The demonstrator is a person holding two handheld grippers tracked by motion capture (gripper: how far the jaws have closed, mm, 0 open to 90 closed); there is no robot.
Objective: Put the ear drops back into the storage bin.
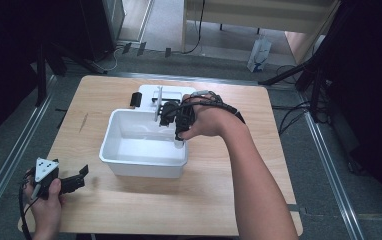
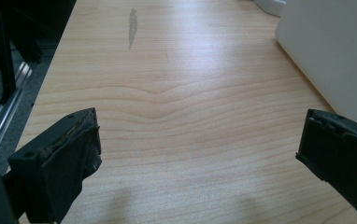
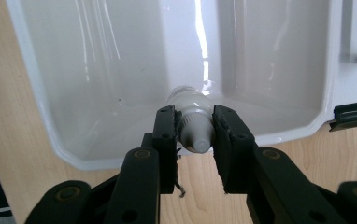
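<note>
high view — the right gripper (image 1: 179, 131) is hanging over the white tub (image 1: 110, 131); the left gripper (image 1: 79, 176) is resting on the table (image 1: 219, 200), jaws spread. right gripper view — jaws are pinching a small white bottle (image 3: 194, 122) above the tub's rim; it should be lowering well inside before letting go.

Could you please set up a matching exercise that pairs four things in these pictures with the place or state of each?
Things:
1. right gripper
2. left gripper
3. white tub
4. small bottle

Places or states:
A. stands in the middle of the wooden table
B. jaws wide apart over bare wood, nothing between them
C. clamped by its cap end, body pointing down into the tub
D. jaws shut on the bottle, over the tub's rim

Pairs: 1-D, 2-B, 3-A, 4-C
</note>
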